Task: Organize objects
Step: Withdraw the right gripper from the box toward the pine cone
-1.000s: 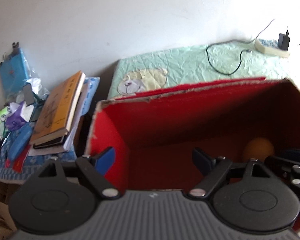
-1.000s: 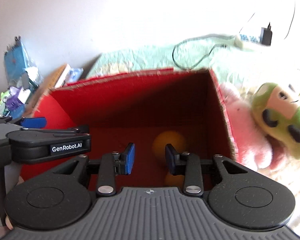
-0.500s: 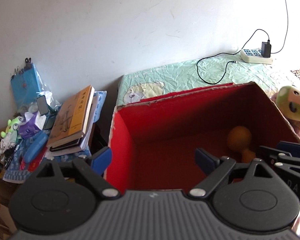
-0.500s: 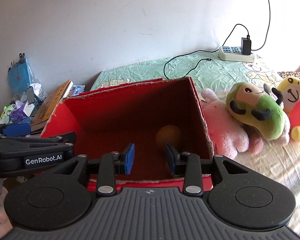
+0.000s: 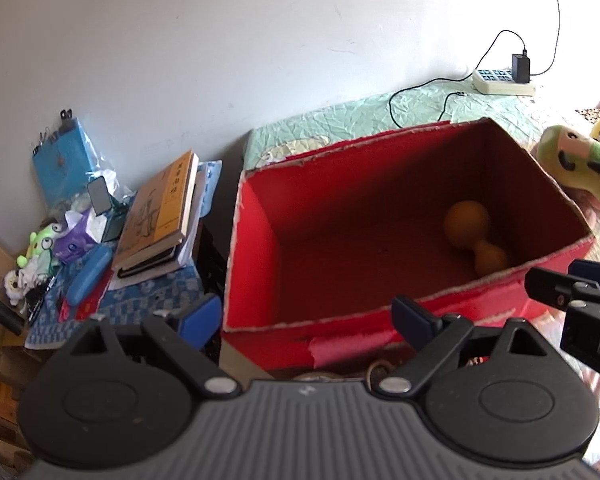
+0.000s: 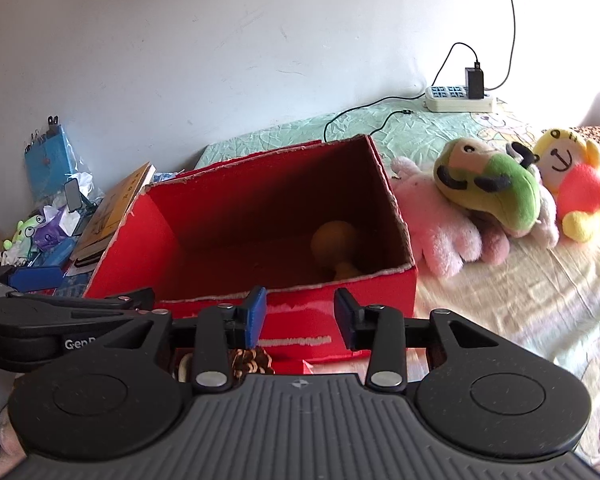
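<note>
Looks like someone's bedroom at home: a bed (image 6: 500,304) with a cartoon-print sheet pushed against a plain white wall (image 6: 220,40), plush toys (image 6: 488,192) piled on it and a power strip (image 6: 458,98) with a charger lying up by the wall. Beside the bed there's a cluttered stand with books (image 5: 160,216), tissues and small toys.

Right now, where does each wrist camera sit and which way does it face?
Left wrist: on the left hand-held gripper, angled down at the red box and book pile; its open fingers and the right hand-held gripper's tip show.
Right wrist: on the right hand-held gripper, facing the box and plush toys; its open fingers and a bit of hand show.
Shared: box, orange gourd, power strip, wall.
</note>
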`<state>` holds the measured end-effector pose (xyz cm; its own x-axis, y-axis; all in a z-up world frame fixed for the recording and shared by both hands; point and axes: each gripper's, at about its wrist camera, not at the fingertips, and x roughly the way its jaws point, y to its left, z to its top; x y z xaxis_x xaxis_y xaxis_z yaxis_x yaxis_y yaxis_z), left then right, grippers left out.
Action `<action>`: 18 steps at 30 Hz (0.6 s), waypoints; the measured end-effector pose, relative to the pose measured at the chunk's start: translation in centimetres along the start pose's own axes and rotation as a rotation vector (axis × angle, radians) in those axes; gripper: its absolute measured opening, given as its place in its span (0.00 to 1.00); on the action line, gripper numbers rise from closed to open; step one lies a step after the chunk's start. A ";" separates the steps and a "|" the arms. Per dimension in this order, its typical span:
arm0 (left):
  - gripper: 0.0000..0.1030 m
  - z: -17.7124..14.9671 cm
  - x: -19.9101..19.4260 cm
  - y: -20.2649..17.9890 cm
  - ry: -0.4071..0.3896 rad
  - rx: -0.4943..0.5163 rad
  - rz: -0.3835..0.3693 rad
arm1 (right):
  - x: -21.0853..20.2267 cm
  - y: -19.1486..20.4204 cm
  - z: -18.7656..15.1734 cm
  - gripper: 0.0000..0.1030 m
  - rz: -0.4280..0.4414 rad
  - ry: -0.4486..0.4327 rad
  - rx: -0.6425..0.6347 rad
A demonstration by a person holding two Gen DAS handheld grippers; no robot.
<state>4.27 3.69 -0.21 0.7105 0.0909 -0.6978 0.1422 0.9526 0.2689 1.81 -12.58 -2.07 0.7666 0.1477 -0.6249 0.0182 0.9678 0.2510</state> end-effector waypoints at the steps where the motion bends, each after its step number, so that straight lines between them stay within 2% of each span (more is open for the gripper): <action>1: 0.90 -0.1 -0.2 -0.1 0.000 0.003 -0.002 | -0.2 -0.1 -0.2 0.39 0.001 0.001 0.006; 14: 0.90 -2.0 -1.1 -0.2 0.026 0.020 -0.022 | -0.6 -0.4 -2.9 0.39 0.009 0.075 0.043; 18: 0.90 -2.6 -1.2 0.4 0.038 -0.002 -0.069 | -0.3 -0.3 -3.4 0.39 0.022 0.111 0.052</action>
<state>1.63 4.72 -0.98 0.6724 0.0356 -0.7393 0.1886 0.9576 0.2177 -0.63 -12.24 -4.50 0.6913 0.1929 -0.6964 0.0378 0.9527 0.3014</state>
